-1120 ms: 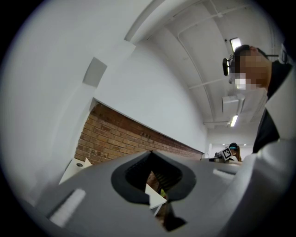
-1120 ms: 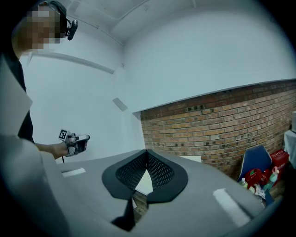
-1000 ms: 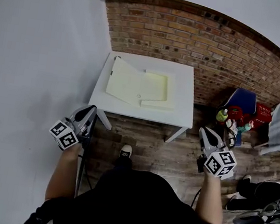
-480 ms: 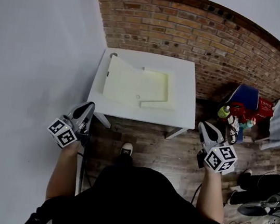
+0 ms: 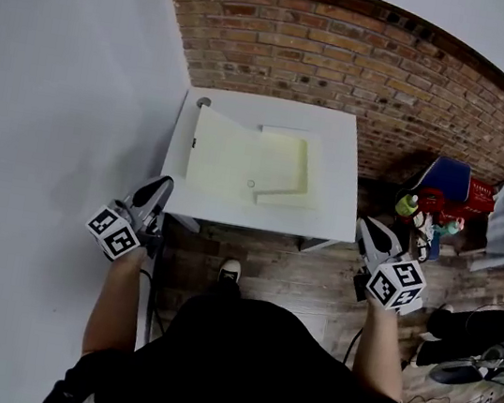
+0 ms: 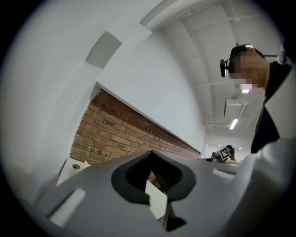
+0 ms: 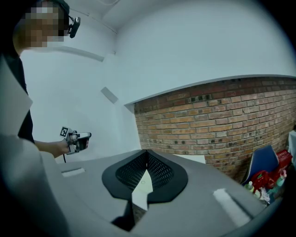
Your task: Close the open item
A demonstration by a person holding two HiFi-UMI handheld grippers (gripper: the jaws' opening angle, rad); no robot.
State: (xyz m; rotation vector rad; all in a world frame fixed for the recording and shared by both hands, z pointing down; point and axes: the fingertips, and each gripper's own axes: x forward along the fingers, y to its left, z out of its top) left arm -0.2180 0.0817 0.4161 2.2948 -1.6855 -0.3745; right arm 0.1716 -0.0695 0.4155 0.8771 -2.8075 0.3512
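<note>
white table [image 5: 337,176] on wood floor [image 5: 315,282] | carries: pale-yellow case [image 5: 240,156], open, flap lying to the left

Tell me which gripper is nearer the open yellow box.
Left. The left gripper hangs just short of the yellow box, at its left; the right gripper is farther, past the table on its right.

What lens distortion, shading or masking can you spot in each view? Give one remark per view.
Head view: fisheye bends the brick wall into an arc; the table is evenly lit. Left gripper view: a black vignette rings the frame; a mosaic patch masks the face. Right gripper view: same vignette and patch; the wall's top edge bows.
</note>
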